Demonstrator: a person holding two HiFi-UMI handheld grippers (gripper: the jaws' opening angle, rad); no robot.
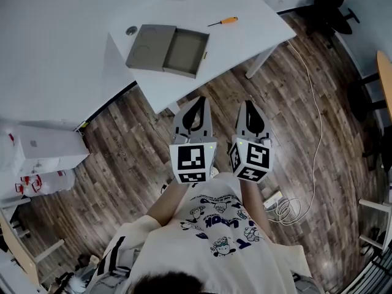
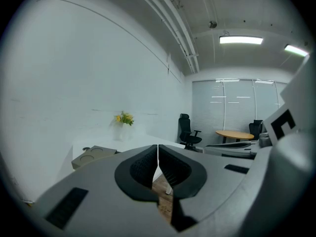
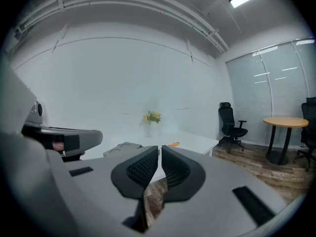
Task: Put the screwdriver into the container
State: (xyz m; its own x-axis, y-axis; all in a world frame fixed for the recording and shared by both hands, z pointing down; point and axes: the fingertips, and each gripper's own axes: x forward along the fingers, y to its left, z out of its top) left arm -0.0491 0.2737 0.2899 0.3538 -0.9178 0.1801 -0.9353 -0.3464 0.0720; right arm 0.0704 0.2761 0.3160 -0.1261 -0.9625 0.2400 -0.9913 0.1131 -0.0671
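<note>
This is an office, a plain meeting or work room. A black swivel chair (image 2: 189, 132) on castors stands by a round wooden table (image 3: 284, 122), and behind them runs a glazed partition (image 2: 237, 102) with blinds drawn across it. Long strip lights (image 2: 241, 40) shine from a bare ceiling where exposed conduits (image 2: 177, 28) run along the white wall (image 2: 74, 83). A wide white surface (image 1: 73, 41) stands on wood-look plank flooring (image 1: 141, 164), with a white cable (image 1: 315, 133) trailing loose across it. The only ornament is a small bunch of yellow flowers (image 2: 125, 118) against the wall.
</note>
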